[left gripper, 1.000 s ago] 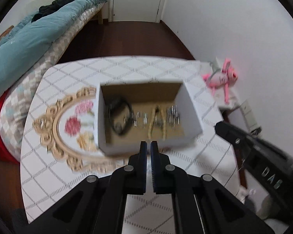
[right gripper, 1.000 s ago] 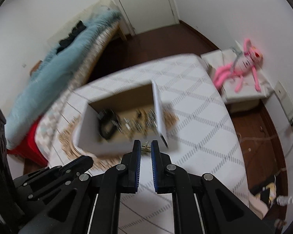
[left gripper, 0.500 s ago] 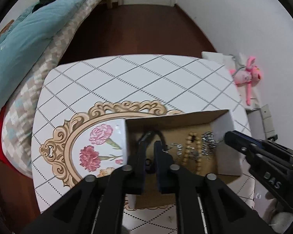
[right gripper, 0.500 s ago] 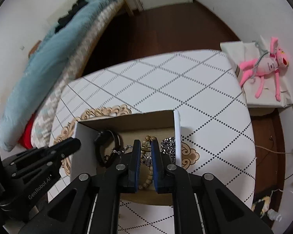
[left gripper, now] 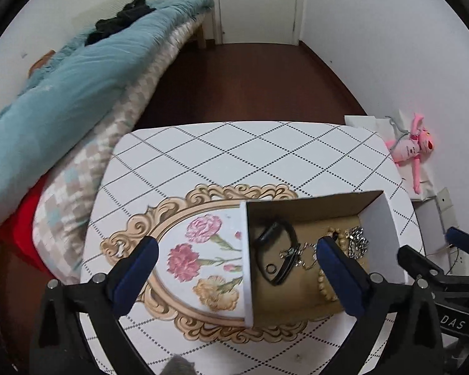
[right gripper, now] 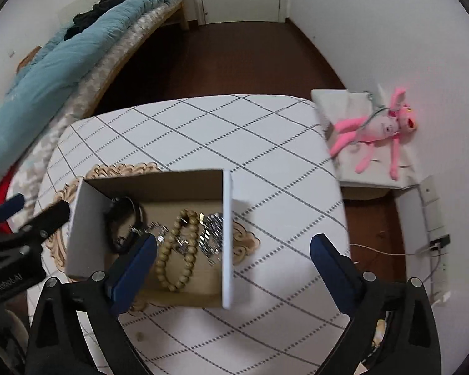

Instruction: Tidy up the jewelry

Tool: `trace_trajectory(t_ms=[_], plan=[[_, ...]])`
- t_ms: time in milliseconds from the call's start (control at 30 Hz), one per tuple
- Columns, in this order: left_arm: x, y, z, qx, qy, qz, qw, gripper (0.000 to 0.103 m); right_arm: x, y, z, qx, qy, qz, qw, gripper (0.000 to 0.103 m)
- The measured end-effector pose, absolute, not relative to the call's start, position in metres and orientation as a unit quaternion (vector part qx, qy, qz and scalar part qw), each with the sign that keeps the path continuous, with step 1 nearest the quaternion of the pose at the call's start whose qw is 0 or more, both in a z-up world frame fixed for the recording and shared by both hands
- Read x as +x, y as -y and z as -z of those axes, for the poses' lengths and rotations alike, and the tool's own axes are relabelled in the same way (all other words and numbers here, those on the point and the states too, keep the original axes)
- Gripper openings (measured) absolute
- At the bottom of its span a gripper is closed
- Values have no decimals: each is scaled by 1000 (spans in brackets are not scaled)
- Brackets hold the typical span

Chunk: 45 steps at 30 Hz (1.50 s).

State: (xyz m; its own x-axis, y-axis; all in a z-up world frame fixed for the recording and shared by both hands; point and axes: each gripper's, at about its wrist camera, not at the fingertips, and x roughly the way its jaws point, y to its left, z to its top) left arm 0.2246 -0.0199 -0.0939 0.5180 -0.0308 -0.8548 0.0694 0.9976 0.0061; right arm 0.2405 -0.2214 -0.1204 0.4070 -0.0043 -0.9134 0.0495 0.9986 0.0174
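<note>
Jewelry box straddled by both open grippers

Table (right gripper: 265, 143), covered in a white diamond-pattern cloth with a floral medallion, carries 1 open cardboard box (right gripper: 227, 237) near its front edge. Left gripper (left gripper: 237, 268) stands wide, its 2 blue pads on either side of the box's left wall. Right gripper (right gripper: 234, 262) is likewise wide, straddling the box's right wall. Neither holds anything.

Contents, largest first: 1 black band (left gripper: 276, 257) lies against the left side of the box floor; 1 wooden bead bracelet (right gripper: 178, 250) lies centre, its long axis running from the front wall toward the back; 1 silver chain (right gripper: 211, 237) is heaped against the right wall, touching the beads; a further thin chain (left gripper: 303, 254) lies between band and beads.

Judgement: the beads lie just ahead of the right gripper's inner pad (right gripper: 131, 268), making that hand the nearer for a pick. A grasp across the loop's short width appears most workable.
</note>
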Motion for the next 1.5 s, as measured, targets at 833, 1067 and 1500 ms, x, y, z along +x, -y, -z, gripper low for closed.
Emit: trace_trajectory(t_ms=[833,1067,1500], plan=[[93,12,-8,2,-431,13,902,103,96,227,-7,23,-438,43,898,103],[56,11,-48,-1,-401,26,916,103,50,224,-53,15,-400,47,915,103],[23,10,-71,-14,-406,38,913,103,-1,212,-103,12,-374,33,927,103]])
